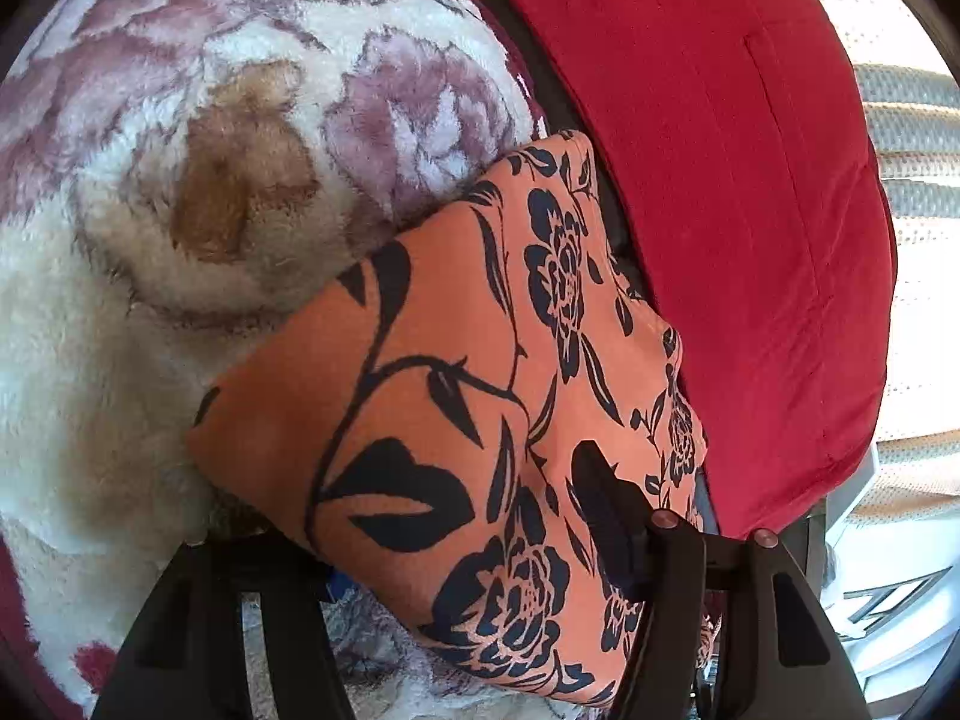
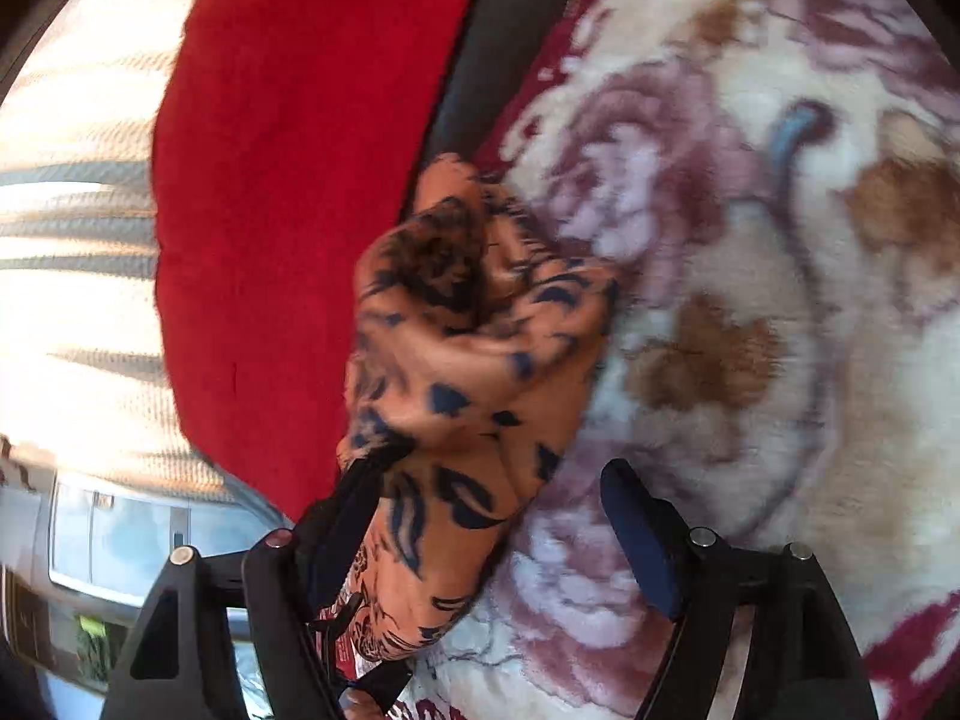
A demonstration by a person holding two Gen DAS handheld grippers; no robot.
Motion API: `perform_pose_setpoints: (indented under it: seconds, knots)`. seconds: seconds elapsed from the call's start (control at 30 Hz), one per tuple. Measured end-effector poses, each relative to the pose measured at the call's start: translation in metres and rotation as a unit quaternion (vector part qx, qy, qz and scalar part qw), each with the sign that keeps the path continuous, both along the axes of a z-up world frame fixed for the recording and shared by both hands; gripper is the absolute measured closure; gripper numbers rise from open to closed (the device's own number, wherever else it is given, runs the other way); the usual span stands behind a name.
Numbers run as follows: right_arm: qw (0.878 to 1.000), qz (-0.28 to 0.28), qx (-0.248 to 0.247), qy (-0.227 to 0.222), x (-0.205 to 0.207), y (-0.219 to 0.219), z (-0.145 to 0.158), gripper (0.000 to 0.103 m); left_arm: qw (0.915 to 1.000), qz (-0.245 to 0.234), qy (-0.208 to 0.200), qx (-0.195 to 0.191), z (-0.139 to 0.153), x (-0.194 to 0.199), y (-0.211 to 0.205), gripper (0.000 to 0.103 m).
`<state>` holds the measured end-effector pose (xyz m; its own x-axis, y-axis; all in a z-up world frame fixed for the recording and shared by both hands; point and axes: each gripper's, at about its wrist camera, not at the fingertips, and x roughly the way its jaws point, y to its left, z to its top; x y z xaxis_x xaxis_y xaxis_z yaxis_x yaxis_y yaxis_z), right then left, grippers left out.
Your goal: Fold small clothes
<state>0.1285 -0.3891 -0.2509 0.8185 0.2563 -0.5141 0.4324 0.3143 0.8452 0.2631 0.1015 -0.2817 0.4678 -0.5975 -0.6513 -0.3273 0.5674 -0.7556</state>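
An orange garment with a black flower print (image 1: 456,324) lies folded into a flat packet on a fluffy cream blanket with mauve roses (image 1: 150,300). My left gripper (image 1: 414,498) is open. The packet's near end lies across the gap, above the left finger (image 1: 204,612) and beside the right pad (image 1: 606,510). In the right wrist view the same garment (image 2: 474,348) looks bunched and blurred. My right gripper (image 2: 486,474) is open. The cloth rests against its left finger (image 2: 354,510), and the blue-padded right finger (image 2: 636,540) stands apart over the blanket (image 2: 750,300).
A big red cushion (image 1: 720,210) borders the garment on one side, also seen as the red cushion (image 2: 288,180). A dark strip (image 2: 510,30) runs between cushion and blanket. Beyond hangs sunlit striped white fabric (image 1: 918,240).
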Motion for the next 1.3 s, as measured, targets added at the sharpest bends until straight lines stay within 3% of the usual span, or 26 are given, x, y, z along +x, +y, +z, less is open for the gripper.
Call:
perform_pose_setpoints:
  seconds: [0.17,0.27,0.4,0.43,0.47,0.53,0.57,0.6,0.7,0.83,0.97,1.07,1.13,1.2,1.27,1.3]
  knots:
    - [0.999,0.011,-0.017,-0.034,0.012,0.026,0.015,0.022,0.9994,0.006,0.010,-0.033,-0.008,0.002,0.010,0.039]
    - [0.999,-0.003,-0.045,0.007,0.028,0.029,0.012,0.021,0.9992,0.003,0.011,-0.038,-0.008,0.005,0.008,0.039]
    - [0.998,-0.046,-0.024,0.028,0.049,0.013,-0.003,0.021,0.9991,-0.005,0.006,-0.041,-0.006,0.006,0.008,0.041]
    - [0.998,-0.047,-0.024,0.027,0.052,0.011,-0.005,0.021,0.9993,-0.008,0.002,-0.038,-0.005,0.006,0.009,0.044]
    - [0.998,-0.041,-0.037,0.026,0.056,0.013,-0.005,0.022,0.9995,-0.011,-0.001,-0.030,-0.004,0.005,0.010,0.055]
    - [0.996,-0.033,-0.071,0.032,0.065,0.019,0.001,0.036,0.9998,-0.017,0.002,-0.009,-0.005,0.008,0.007,0.068]
    - [0.994,-0.027,-0.094,0.040,0.065,0.015,0.003,0.064,0.9998,-0.017,0.004,-0.013,-0.007,0.007,0.008,0.071]
    - [0.993,-0.018,-0.106,0.046,0.065,0.012,0.002,0.072,0.9997,-0.013,0.005,-0.020,-0.009,0.006,0.009,0.073]
    - [0.994,-0.020,-0.102,0.041,0.060,0.013,-0.002,0.080,0.9998,-0.012,-0.005,-0.017,-0.006,0.002,0.010,0.079]
    - [0.982,-0.029,-0.185,0.009,0.047,0.030,0.029,0.089,0.9980,-0.026,-0.056,0.017,0.018,-0.011,0.006,0.081]
    - [0.977,-0.055,-0.205,-0.019,0.032,0.019,0.039,0.091,0.9961,-0.036,-0.073,0.034,0.033,-0.025,0.007,0.081]
    - [0.980,-0.067,-0.187,-0.012,0.005,0.010,0.037,0.092,0.9953,-0.053,-0.058,0.057,0.028,-0.042,0.008,0.081]
    - [0.982,-0.064,-0.176,0.010,-0.007,0.004,0.028,0.092,0.9948,-0.060,-0.025,0.079,0.015,-0.046,0.011,0.080]
    - [0.988,-0.057,-0.145,0.024,-0.017,-0.008,0.016,0.092,0.9983,-0.049,-0.005,0.032,0.003,-0.043,0.020,0.080]
    - [0.995,-0.070,-0.073,0.012,-0.024,-0.021,0.004,0.088,0.9991,-0.041,0.002,0.011,-0.003,-0.041,0.027,0.073]
    - [0.997,-0.068,-0.046,0.000,-0.025,-0.025,0.000,0.077,0.9993,-0.036,0.003,0.009,-0.004,-0.040,0.028,0.070]
